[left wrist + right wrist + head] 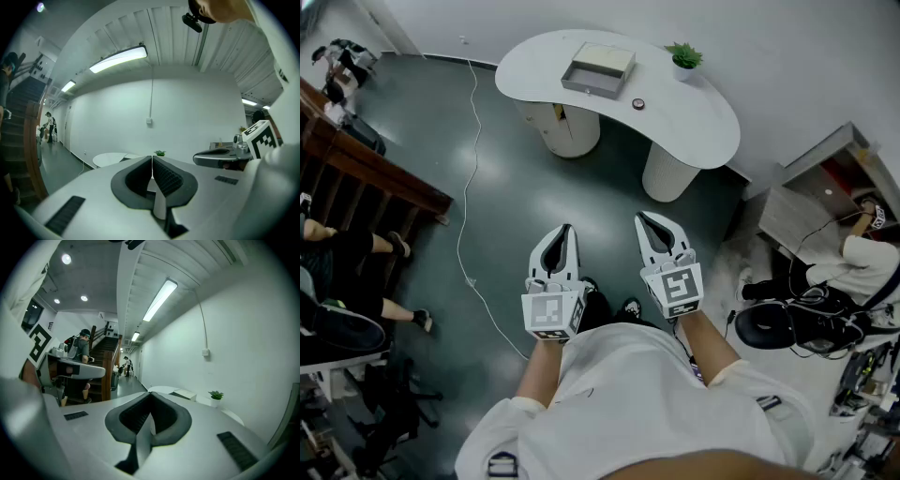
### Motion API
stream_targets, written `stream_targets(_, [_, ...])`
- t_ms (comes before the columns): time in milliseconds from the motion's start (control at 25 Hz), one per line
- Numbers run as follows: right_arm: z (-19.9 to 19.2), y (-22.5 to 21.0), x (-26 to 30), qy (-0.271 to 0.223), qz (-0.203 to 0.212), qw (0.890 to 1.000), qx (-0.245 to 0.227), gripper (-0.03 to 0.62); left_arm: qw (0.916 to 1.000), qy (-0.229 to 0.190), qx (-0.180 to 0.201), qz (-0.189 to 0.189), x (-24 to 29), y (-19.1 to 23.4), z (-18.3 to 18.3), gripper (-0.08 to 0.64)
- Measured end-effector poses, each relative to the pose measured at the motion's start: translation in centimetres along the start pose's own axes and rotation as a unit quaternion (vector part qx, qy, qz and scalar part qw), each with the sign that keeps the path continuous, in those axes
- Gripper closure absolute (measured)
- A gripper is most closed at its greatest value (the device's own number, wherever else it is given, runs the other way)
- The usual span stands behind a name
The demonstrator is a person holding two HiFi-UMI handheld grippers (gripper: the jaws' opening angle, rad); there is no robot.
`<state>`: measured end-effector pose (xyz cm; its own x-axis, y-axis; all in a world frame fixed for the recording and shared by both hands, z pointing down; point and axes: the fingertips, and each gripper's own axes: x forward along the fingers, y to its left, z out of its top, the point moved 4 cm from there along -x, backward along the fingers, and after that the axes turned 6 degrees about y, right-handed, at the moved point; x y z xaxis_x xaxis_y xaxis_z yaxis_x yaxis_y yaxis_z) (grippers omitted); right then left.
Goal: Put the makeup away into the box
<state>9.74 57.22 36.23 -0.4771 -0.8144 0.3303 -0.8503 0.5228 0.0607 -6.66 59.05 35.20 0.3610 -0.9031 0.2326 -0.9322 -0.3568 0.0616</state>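
A grey open box [598,70] sits on the white curved table [703,131] far ahead, with a small dark round makeup item [638,104] on the tabletop to its right. Both grippers hang in front of my body, well short of the table and over the dark floor. The left gripper [565,231] is shut with nothing between its jaws, and the right gripper [646,219] is shut and empty too. In the left gripper view the left gripper [152,158] points at the distant table [110,158]. In the right gripper view the right gripper [150,394] points toward the box [186,393].
A small potted plant [684,58] stands at the table's back right. A white cable [471,169] runs across the floor at left. People sit at left by a wooden stair rail [366,164]. Another person [862,258] and cluttered gear are at right.
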Motion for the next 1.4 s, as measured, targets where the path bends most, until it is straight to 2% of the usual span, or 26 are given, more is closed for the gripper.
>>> stream_targets(240, [0.3, 2.0, 2.0, 0.001, -0.004, 1.0, 0.002, 0.595, 0.9999, 0.013, -0.001, -0.006, 0.3, 3.1, -0.4, 0.537])
stream_targets(440, [0.9, 2.0, 3.4, -0.016, -0.028, 0.999, -0.008, 0.594, 0.9993, 0.015, -0.004, -0.033, 2.0, 4.7, -0.6, 0.537])
stream_targets(560, [0.9, 1.9, 4.5, 0.009, -0.041, 0.999, -0.005, 0.594, 0.9983, 0.015, -0.004, -0.056, 3.5, 5.7, -0.6, 0.537])
stream_targets(640, [0.6, 1.9, 5.3, 0.027, -0.044, 0.999, -0.004, 0.554, 0.9973, 0.014, -0.004, -0.072, 4.6, 6.3, -0.7, 0.537])
stream_targets(840, [0.0, 2.0, 7.1, 0.049, -0.074, 0.996, 0.019, 0.523, 0.9934, 0.018, 0.009, -0.112, 6.0, 8.3, -1.1, 0.537])
stream_targets(960, [0.0, 2.2, 8.6, 0.064, -0.082, 0.994, 0.021, 0.485, 0.9922, 0.036, 0.01, -0.119, 6.6, 10.1, -1.5, 0.537])
stream_targets(1160, [-0.3, 2.2, 10.0, 0.081, -0.09, 0.993, 0.016, 0.485, 0.9913, 0.05, -0.005, -0.122, 7.3, 11.5, -2.7, 0.537])
stream_targets(1400, [-0.3, 1.0, 12.6, 0.087, -0.092, 0.992, 0.025, 0.485, 0.9908, 0.057, 0.0, -0.122, 9.8, 12.6, -2.5, 0.537])
